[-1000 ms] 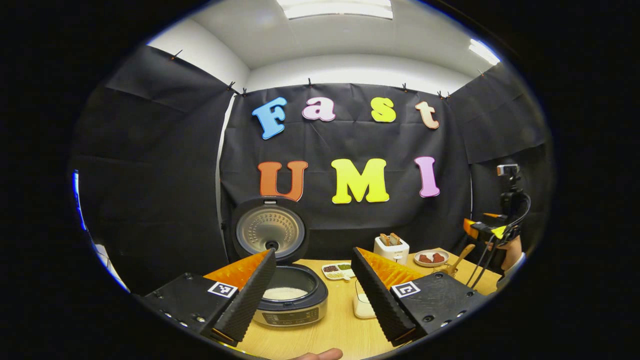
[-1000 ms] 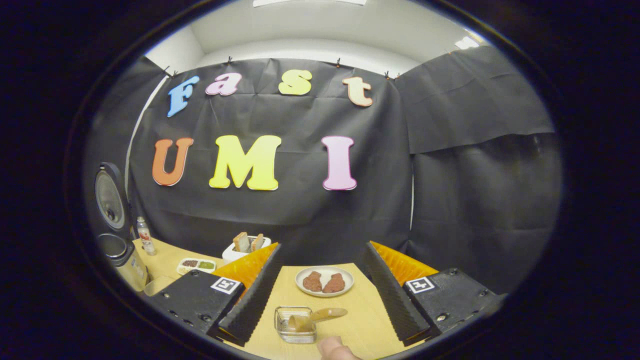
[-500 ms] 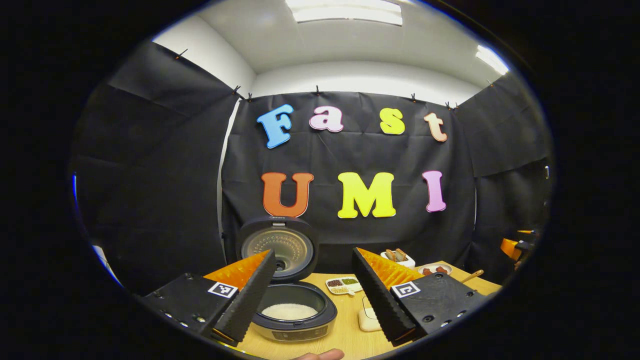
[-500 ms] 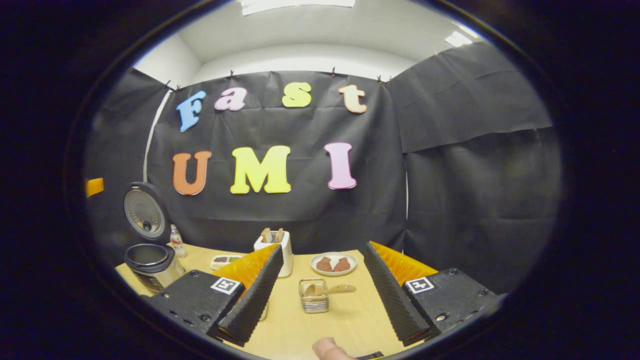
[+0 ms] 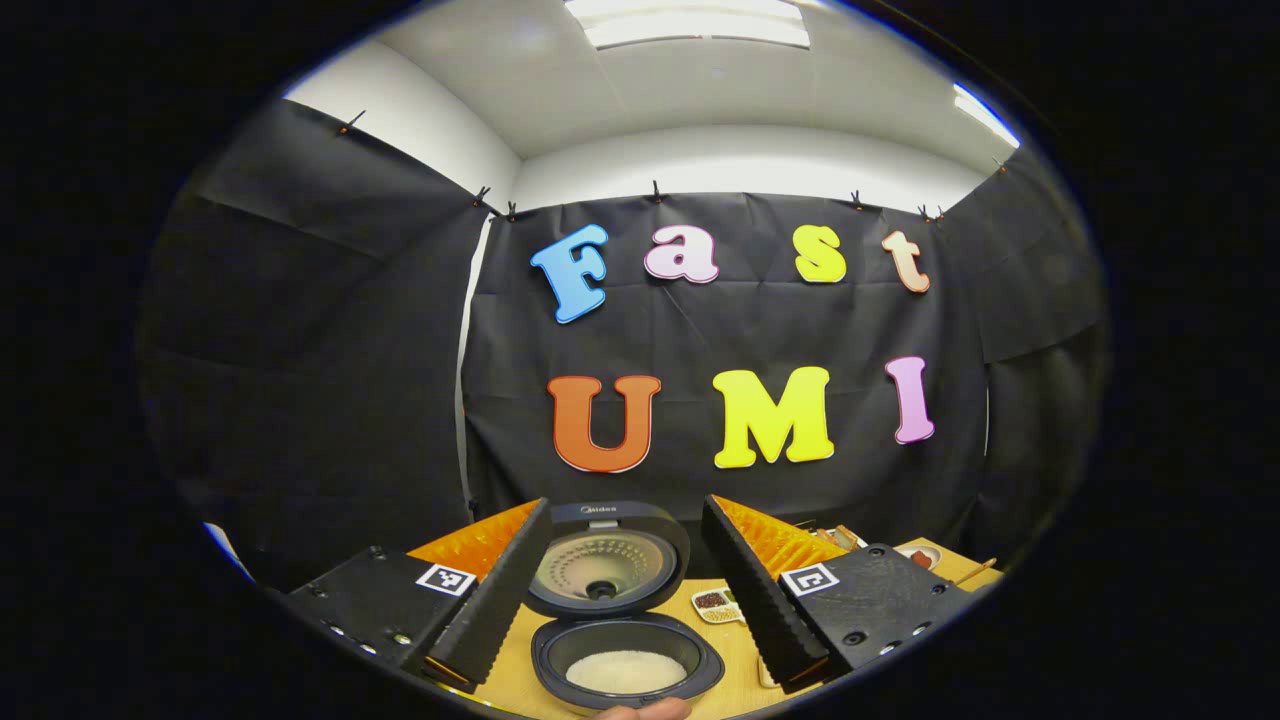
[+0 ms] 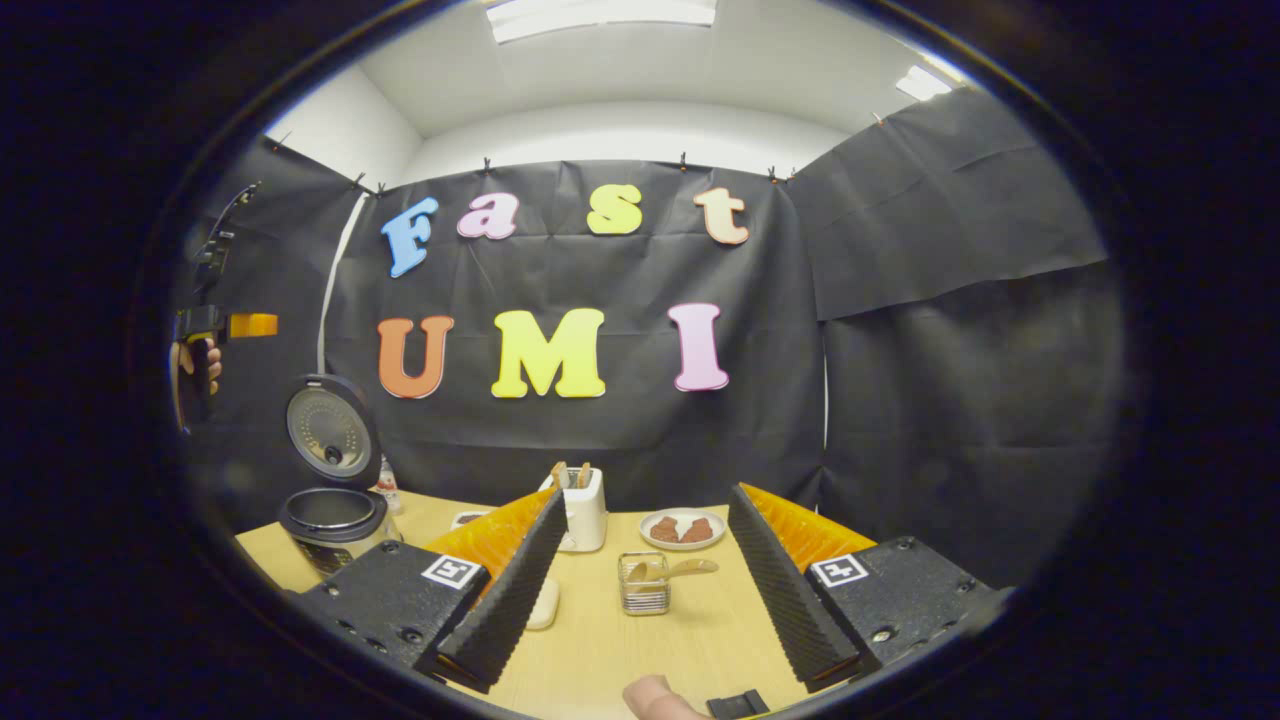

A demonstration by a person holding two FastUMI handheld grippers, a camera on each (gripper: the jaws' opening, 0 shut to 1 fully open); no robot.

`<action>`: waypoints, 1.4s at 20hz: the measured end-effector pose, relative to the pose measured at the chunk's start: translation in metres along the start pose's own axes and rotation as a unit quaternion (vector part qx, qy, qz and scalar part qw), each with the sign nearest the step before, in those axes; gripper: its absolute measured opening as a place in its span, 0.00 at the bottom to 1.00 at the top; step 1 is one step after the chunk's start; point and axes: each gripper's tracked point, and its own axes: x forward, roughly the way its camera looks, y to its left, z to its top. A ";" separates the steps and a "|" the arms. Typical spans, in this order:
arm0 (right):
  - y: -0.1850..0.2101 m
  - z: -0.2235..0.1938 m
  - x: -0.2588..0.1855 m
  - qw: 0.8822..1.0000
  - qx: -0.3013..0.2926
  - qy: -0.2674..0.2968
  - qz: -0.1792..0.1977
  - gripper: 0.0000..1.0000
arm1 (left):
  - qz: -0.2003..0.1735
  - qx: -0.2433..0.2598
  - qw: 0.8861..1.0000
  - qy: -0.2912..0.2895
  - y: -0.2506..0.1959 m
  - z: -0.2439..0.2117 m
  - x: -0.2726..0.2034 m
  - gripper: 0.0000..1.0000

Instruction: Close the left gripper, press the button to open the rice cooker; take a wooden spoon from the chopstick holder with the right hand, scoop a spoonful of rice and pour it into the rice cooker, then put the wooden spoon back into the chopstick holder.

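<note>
Right gripper view showed the wooden spoon (image 6: 668, 570) resting in the chopstick holder (image 6: 643, 590), rice cooker (image 6: 332, 512) open with rice, both grippers (left gripper (image 5: 625, 590), right gripper (image 6: 645, 585)) wide and empty; task judged complete, nothing further required.

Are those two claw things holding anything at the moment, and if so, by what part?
Nothing is held. The left gripper and the right gripper are both open and empty, and the wooden spoon sits in the chopstick holder.
</note>
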 end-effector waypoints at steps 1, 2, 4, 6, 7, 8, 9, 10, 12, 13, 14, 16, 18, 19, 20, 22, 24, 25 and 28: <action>0.000 -0.001 -0.001 1.000 -0.001 0.000 0.003 1.00 | 0.006 -0.001 1.000 -0.001 0.005 0.003 0.013 0.95; 0.000 -0.003 0.000 1.000 -0.001 0.003 0.005 1.00 | 0.009 -0.002 1.000 0.002 0.007 0.003 0.025 0.95; 0.000 -0.006 0.002 1.000 0.000 0.005 0.009 1.00 | 0.012 -0.002 1.000 0.007 0.010 -0.001 0.052 0.96; -0.001 -0.009 0.005 1.000 0.003 0.008 0.012 1.00 | 0.016 -0.001 1.000 0.014 0.015 -0.013 0.081 0.95; 0.000 -0.010 0.006 1.000 0.003 0.011 0.013 1.00 | 0.022 0.000 1.000 0.022 0.020 -0.022 0.094 0.95; -0.001 -0.012 0.007 1.000 0.005 0.013 0.013 1.00 | 0.027 -0.001 0.999 0.028 0.027 -0.030 0.107 0.95; -0.002 -0.014 0.009 1.000 0.007 0.015 0.013 1.00 | 0.026 -0.005 0.999 0.028 0.028 -0.037 0.119 0.96; -0.002 -0.016 0.010 1.000 0.009 0.017 0.014 1.00 | 0.023 -0.009 0.999 0.029 0.029 -0.043 0.131 0.95; 0.003 -0.021 0.010 1.000 0.013 0.017 0.023 1.00 | 0.029 -0.017 0.999 0.031 0.035 -0.054 0.153 0.95; 0.007 -0.024 0.012 0.999 0.014 0.019 0.027 1.00 | 0.034 -0.020 0.998 0.038 0.038 -0.061 0.161 0.95; 0.009 -0.029 0.014 0.999 0.013 0.025 0.030 1.00 | 0.040 -0.027 0.998 0.045 0.041 -0.071 0.171 0.95; 0.011 -0.039 0.015 0.999 0.009 0.038 0.037 1.00 | 0.054 -0.018 0.996 0.069 0.045 -0.089 0.183 0.95; 0.012 -0.041 0.016 0.999 0.007 0.039 0.038 1.00 | 0.062 0.007 0.993 0.103 0.048 -0.112 0.191 0.95; 0.012 -0.044 0.016 0.998 0.006 0.040 0.039 1.00 | 0.066 0.015 0.989 0.133 0.048 -0.126 0.188 0.95; 0.013 -0.047 0.017 0.998 0.004 0.043 0.041 1.00 | 0.065 0.014 0.991 0.117 0.048 -0.116 0.189 0.95; 0.014 -0.052 0.017 0.998 0.003 0.051 0.043 1.00 | 0.061 -0.011 0.988 0.144 0.044 -0.121 0.184 0.96; 0.015 -0.054 0.015 0.997 0.004 0.056 0.047 1.00 | 0.052 -0.009 0.986 0.159 0.040 -0.128 0.178 0.98; 0.014 -0.055 0.015 0.997 0.005 0.057 0.046 1.00 | 0.047 -0.013 0.987 0.156 0.038 -0.124 0.173 0.98; 0.014 -0.062 0.009 0.997 0.011 0.063 0.049 1.00 | 0.043 -0.016 0.985 0.166 0.034 -0.130 0.152 0.98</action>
